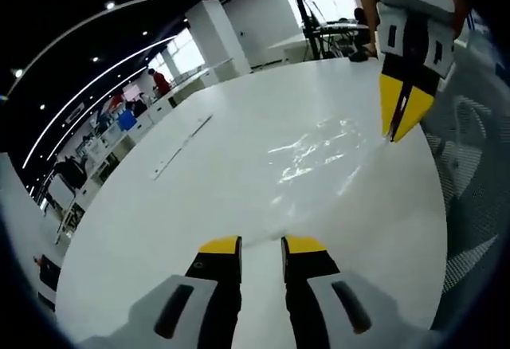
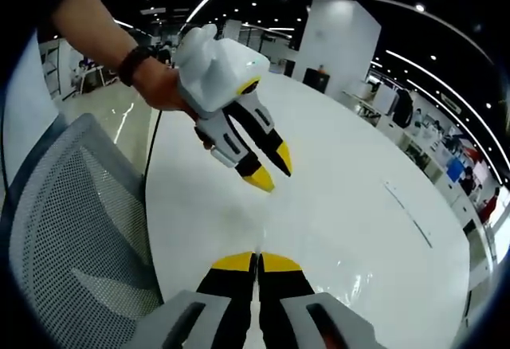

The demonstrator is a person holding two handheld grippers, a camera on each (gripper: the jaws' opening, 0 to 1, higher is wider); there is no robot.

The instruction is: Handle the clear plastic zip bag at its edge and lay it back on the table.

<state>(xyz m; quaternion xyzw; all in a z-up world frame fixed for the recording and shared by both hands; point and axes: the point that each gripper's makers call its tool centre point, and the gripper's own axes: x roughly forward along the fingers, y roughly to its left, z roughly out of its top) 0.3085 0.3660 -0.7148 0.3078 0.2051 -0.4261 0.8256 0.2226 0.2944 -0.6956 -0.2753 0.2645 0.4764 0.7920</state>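
The clear zip bag (image 1: 315, 154) lies flat on the white worktop (image 1: 199, 205), glinting; the right tongs (image 1: 396, 132) are clenched on its edge at the far corner, tips together (image 2: 256, 263); the left tongs (image 1: 261, 243) stand released, jaws apart just above the bag's near edge; a mesh chair (image 2: 72, 229) stands beside the worktop.

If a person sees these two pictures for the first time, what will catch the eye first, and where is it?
First comes the big white table, which fills the middle of both views. On it lies the clear plastic zip bag, glinting with reflections, and the right gripper pinches the bag's far edge with its yellow jaws closed. In the right gripper view, the left gripper hangs open above the table, held by a hand.
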